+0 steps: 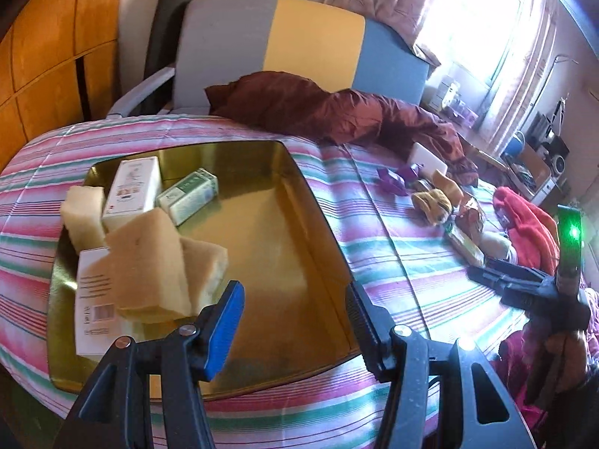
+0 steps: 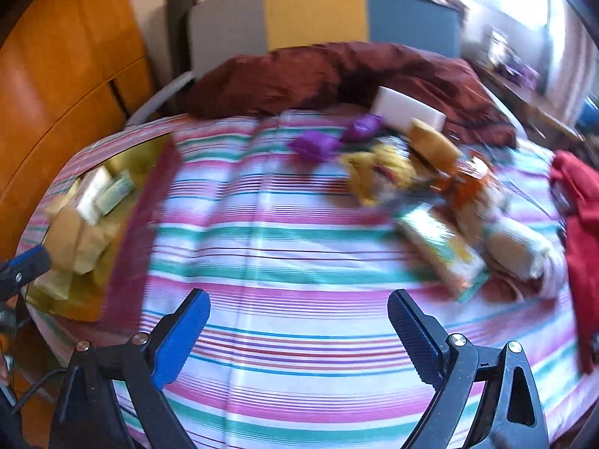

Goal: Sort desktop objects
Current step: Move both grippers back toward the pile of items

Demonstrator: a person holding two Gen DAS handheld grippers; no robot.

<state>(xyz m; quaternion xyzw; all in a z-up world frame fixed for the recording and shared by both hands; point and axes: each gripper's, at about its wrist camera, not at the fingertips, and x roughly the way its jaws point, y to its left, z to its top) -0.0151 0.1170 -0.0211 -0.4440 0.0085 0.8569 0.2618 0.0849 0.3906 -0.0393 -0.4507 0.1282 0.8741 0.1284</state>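
our left gripper [image 1: 295, 321] hung over the near end of the gold metal tray [image 1: 284, 239], its jaws parted with nothing between them; the blue pad sat just beside the sponges but we saw no contact. in the tray's near left corner a tan sponge [image 1: 149, 262] leaned on a second sponge [image 1: 206, 262], both lying over a flat white box [image 1: 90, 299]. farther in stood a tall white carton [image 1: 133, 191], a third pale sponge [image 1: 84, 217] on its left and a green and white box [image 1: 189, 194] lying on its side at its right. the tray's right half was bare metal.

our right gripper [image 2: 299, 333] was released too, fingers spread wide over bare striped bedspread [image 2: 280, 243], gripping nothing. that view was smeared, so small things were hard to name. the tray lay well to its left [image 2: 93, 299]. still on the cover to the right were a green and yellow packet [image 2: 438, 247], a pale roll-like bundle [image 2: 524, 250] we could not identify, a yellow crinkled wrapper [image 2: 382, 168], an orange packet [image 2: 471, 179], another tan sponge [image 2: 430, 142], two purple sachets [image 2: 314, 144] and a white box [image 2: 410, 108].

beyond lay a maroon quilt [image 1: 337, 112], a red garment [image 2: 584, 205] at the right edge, and a grey, yellow and blue headboard [image 1: 299, 37] against the wall.
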